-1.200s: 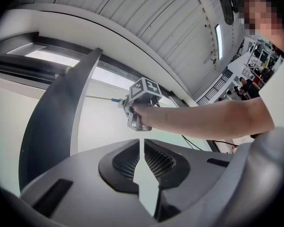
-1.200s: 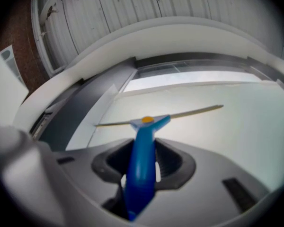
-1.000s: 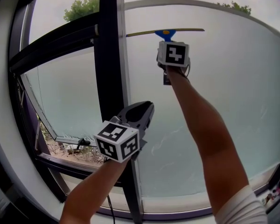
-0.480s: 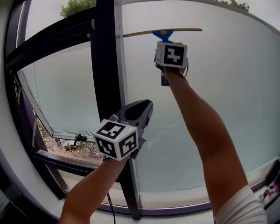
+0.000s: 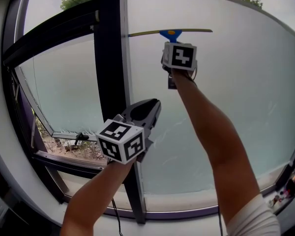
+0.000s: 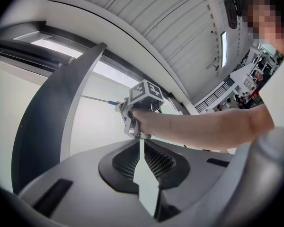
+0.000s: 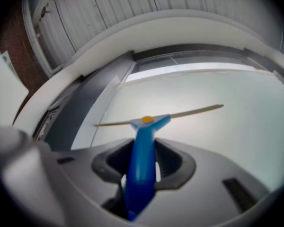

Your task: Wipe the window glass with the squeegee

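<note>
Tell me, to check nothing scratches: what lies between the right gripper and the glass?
The right gripper view shows only the squeegee: handle clamped in the right gripper, blade toward the glass.

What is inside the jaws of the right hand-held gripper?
Only the blue squeegee handle, clamped by the right hand-held gripper. The handle's underside is hidden.

Indoor hall: slatted ceiling (image 6: 146, 13), strip light (image 6: 224, 46), window (image 5: 226, 82)

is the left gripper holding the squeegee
No, the squeegee sits clamped in the right gripper; the left gripper is shut and empty.
</note>
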Demonstrator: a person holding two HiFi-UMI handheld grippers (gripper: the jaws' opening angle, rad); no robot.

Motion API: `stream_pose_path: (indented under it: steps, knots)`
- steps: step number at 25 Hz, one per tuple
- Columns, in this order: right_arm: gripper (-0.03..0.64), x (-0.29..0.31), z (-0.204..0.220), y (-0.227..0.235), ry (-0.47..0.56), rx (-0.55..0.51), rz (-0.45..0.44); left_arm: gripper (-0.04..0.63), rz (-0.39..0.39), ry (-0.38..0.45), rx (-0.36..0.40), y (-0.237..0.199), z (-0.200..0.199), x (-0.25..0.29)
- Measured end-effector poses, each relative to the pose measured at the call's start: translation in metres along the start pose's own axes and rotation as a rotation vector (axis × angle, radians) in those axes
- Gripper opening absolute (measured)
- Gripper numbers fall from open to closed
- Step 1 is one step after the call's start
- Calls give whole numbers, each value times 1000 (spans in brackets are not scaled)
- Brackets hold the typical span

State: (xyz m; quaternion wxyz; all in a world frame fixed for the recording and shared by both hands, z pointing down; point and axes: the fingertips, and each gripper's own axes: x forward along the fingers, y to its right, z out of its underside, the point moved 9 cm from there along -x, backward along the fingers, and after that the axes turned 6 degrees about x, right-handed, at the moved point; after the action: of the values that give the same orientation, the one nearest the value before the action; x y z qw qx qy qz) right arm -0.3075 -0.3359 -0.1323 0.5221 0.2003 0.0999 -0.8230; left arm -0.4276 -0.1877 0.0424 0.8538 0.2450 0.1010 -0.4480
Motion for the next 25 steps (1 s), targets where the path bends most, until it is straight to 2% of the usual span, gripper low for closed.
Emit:
stream_pose_path:
  steps: [25]
  knots:
    - [144, -22, 35, -1, -49, 20, 0, 53, -13, -34, -53, 9, 15, -16]
